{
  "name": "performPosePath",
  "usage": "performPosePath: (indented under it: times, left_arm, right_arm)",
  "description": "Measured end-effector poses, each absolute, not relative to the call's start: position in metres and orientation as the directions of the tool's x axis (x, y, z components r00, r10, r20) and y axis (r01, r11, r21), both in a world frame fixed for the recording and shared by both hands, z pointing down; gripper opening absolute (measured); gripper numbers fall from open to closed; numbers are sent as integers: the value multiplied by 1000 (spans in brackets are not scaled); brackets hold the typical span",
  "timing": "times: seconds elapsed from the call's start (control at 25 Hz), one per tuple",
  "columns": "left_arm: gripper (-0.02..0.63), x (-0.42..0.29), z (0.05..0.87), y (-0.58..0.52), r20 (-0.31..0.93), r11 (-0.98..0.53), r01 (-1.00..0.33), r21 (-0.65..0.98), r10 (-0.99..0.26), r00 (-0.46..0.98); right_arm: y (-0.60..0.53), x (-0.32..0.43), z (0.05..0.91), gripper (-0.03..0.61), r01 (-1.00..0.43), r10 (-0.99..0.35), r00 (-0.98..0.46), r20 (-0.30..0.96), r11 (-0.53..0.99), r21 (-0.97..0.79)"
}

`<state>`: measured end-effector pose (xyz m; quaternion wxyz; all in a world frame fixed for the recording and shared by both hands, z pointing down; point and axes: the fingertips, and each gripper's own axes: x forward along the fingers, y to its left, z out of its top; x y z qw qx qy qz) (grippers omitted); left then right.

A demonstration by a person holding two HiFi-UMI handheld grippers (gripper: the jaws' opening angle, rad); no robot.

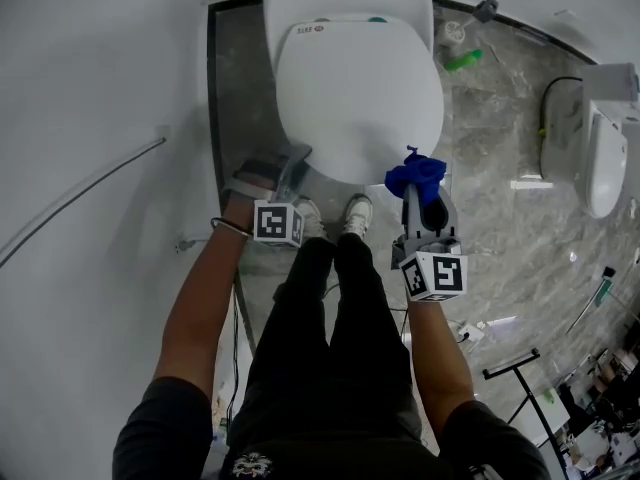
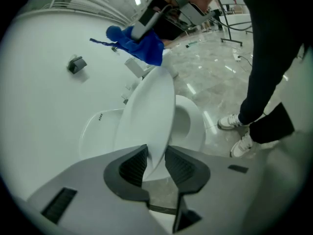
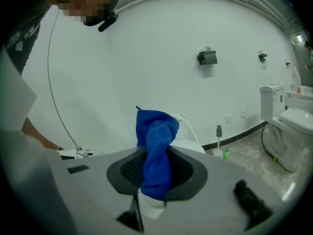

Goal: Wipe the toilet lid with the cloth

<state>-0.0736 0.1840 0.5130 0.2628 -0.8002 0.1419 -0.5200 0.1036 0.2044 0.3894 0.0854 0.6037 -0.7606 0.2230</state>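
Observation:
The white toilet's lid (image 1: 360, 98) lies low over the bowl; in the left gripper view the lid (image 2: 146, 111) stands tilted above the seat ring (image 2: 190, 124). My left gripper (image 1: 293, 163) is at the lid's front left rim. Its jaws (image 2: 155, 163) straddle that thin edge with a gap on each side, so it is open. My right gripper (image 1: 420, 196) hovers by the lid's front right corner, shut on a bunched blue cloth (image 1: 415, 175). The cloth (image 3: 156, 146) sticks up between the right gripper's pads (image 3: 156, 173) and shows above the lid in the left gripper view (image 2: 142, 43).
A white wall (image 1: 90, 118) with a thin cable runs close on the left. My two shoes (image 1: 357, 213) stand just in front of the bowl. A green bottle (image 1: 462, 61) and a brush holder (image 1: 455, 30) sit beside the tank. A second toilet (image 1: 605, 158) stands far right on the marble floor.

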Motion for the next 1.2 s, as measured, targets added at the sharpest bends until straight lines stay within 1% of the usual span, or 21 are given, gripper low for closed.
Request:
performPosePath:
  times: [0.12, 0.24, 0.4, 0.72, 0.88, 0.96, 1.04, 1.12, 1.2]
  left_arm:
    - [117, -75, 539, 194, 775, -804, 110, -584, -512, 371]
    - [127, -79, 572, 204, 799, -824, 114, -555, -491, 347]
    - [133, -80, 600, 213, 808, -820, 134, -557, -498, 313]
    - [135, -74, 640, 220, 868, -860, 169, -481, -440, 231]
    - [135, -75, 640, 220, 878, -872, 171, -458, -413, 241]
    - [137, -77, 635, 222, 881, -882, 151, -446, -402, 251]
    - [135, -82, 622, 222, 878, -893, 96, -439, -404, 256]
    - [135, -89, 607, 225, 876, -907, 10, -422, -404, 264]
    - [135, -94, 588, 231, 867, -916, -114, -385, -401, 297]
  right_arm:
    - [208, 97, 408, 75, -954, -866, -278, 416, 197, -227]
    - [213, 92, 432, 75, -955, -857, -286, 430, 216, -206]
    - [218, 96, 447, 75, -955, -850, -291, 439, 230, -188]
    - [228, 116, 456, 75, -956, -846, -289, 448, 235, -174]
    - [234, 119, 460, 75, -955, -839, -293, 458, 236, -177]
    - [237, 116, 462, 75, -953, -836, -298, 461, 235, -190]
    - [234, 113, 462, 75, -949, -834, -310, 457, 242, -201]
    - [228, 111, 460, 75, -944, -832, -324, 449, 256, -208]
    - [219, 110, 457, 75, -938, -832, -340, 438, 269, -217]
